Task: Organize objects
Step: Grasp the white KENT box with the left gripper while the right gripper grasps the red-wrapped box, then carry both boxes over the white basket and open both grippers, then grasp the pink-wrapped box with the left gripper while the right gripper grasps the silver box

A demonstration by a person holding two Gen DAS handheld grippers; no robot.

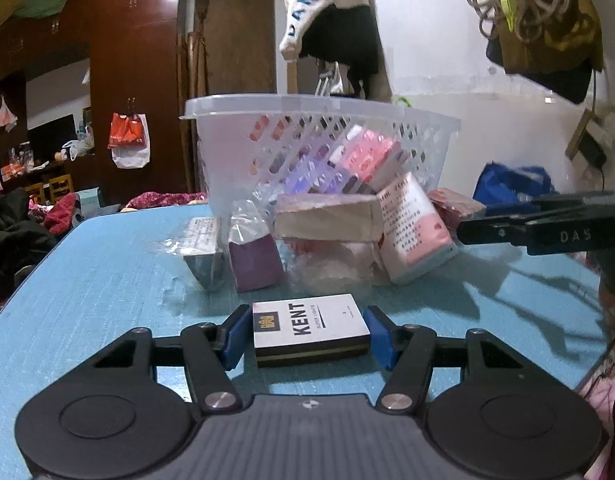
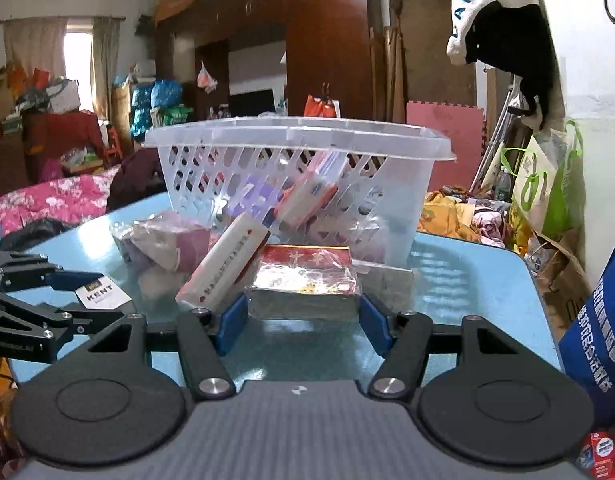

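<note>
My left gripper [image 1: 309,334] is shut on a white Kent cigarette pack [image 1: 309,326], held flat just above the blue table [image 1: 107,280]; it also shows in the right wrist view [image 2: 101,294]. My right gripper [image 2: 303,320] is shut on a red and gold cigarette pack in clear wrap [image 2: 305,280], with its blue pads against both sides. A clear plastic basket [image 1: 319,148] stands behind, also seen in the right wrist view [image 2: 299,168], with several boxes inside. Loose packs lie in front of it: a purple one [image 1: 253,260] and a pink and white one [image 1: 415,228].
A white and pink box [image 2: 227,268] leans against the basket beside my right gripper. Wrapped packs [image 2: 163,244] lie to its left. The right gripper's arm [image 1: 547,228] reaches in at the right of the left wrist view. Clothes and bags hang on the wall behind.
</note>
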